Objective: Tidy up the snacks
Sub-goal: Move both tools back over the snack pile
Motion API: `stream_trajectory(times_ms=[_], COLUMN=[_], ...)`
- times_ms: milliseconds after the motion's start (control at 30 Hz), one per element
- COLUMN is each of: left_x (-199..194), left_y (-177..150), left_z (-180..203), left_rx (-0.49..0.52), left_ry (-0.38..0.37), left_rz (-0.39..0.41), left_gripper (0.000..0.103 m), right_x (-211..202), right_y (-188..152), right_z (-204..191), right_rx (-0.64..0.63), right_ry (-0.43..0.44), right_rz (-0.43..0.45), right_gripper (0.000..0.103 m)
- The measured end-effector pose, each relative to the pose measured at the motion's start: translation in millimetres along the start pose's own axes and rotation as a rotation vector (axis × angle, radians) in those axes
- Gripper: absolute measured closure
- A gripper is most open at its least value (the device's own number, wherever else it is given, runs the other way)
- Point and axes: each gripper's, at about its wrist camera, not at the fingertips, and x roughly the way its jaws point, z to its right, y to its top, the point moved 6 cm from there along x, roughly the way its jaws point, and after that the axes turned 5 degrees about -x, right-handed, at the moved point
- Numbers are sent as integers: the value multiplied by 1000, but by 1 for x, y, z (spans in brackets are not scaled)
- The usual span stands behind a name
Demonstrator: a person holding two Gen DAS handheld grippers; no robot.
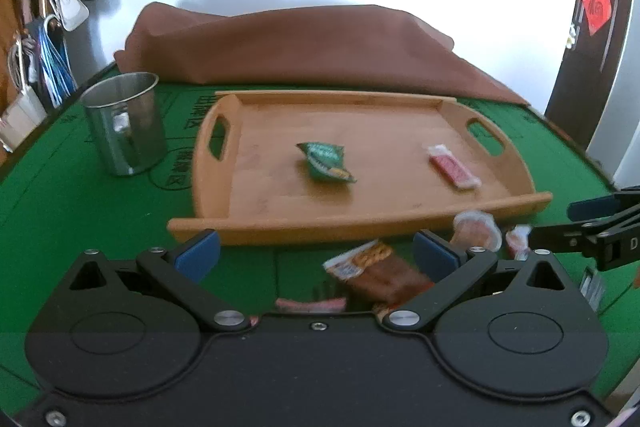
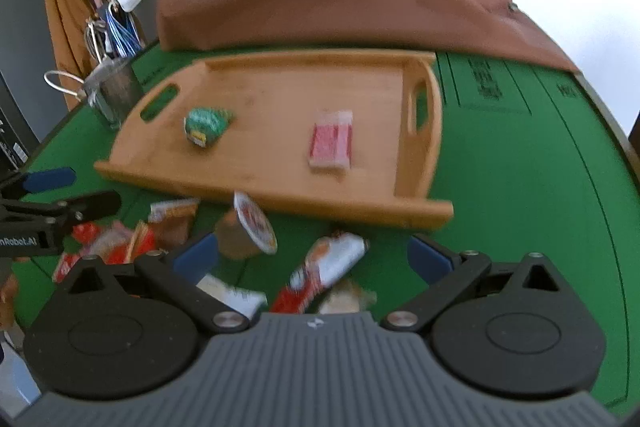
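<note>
Both grippers, left gripper (image 1: 316, 251) and right gripper (image 2: 312, 259), fingers spread, empty. Mid-task: two packets on wooden tray (image 1: 400, 223). Next, likely grab brown snack bar (image 1: 376, 273) at lower centre.

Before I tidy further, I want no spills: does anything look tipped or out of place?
Yes. A small sealed cup lies tipped on its side on the green table, just outside the wooden tray, among loose snack packets. Nothing visibly spilled.
</note>
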Motion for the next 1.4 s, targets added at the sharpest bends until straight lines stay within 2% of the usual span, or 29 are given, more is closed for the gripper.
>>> stream_trajectory(times_ms=[200,500,733,867,1067,1400], left_x=[-14,-38,-48,-47,-38,-24], left_y=[-19,-48,-63,-69,-79,-83], left_z=[-11,-33,-37,-37,-33,-32], left_rx=[14,-6,-24,-20,8,-19], left_ry=[2,58,73,72,98,118], left_rz=[-6,-29,-23,-12,-38,-72], left_gripper=[0,0,0,0,0,0], right_x=[-6,-30,-36,-34,-33,-24], right_y=[-25,-59,-75,-79,-78,-75], right_z=[6,11,2,-4,-12,-26], right_rx=[-7,-81,-127,-148,-152,-157], right_ry=[-38,-72,-58,-62,-57,-27], right_rz=[-34,-47,-47,-38,-36,-31], right_gripper=[0,0,0,0,0,0])
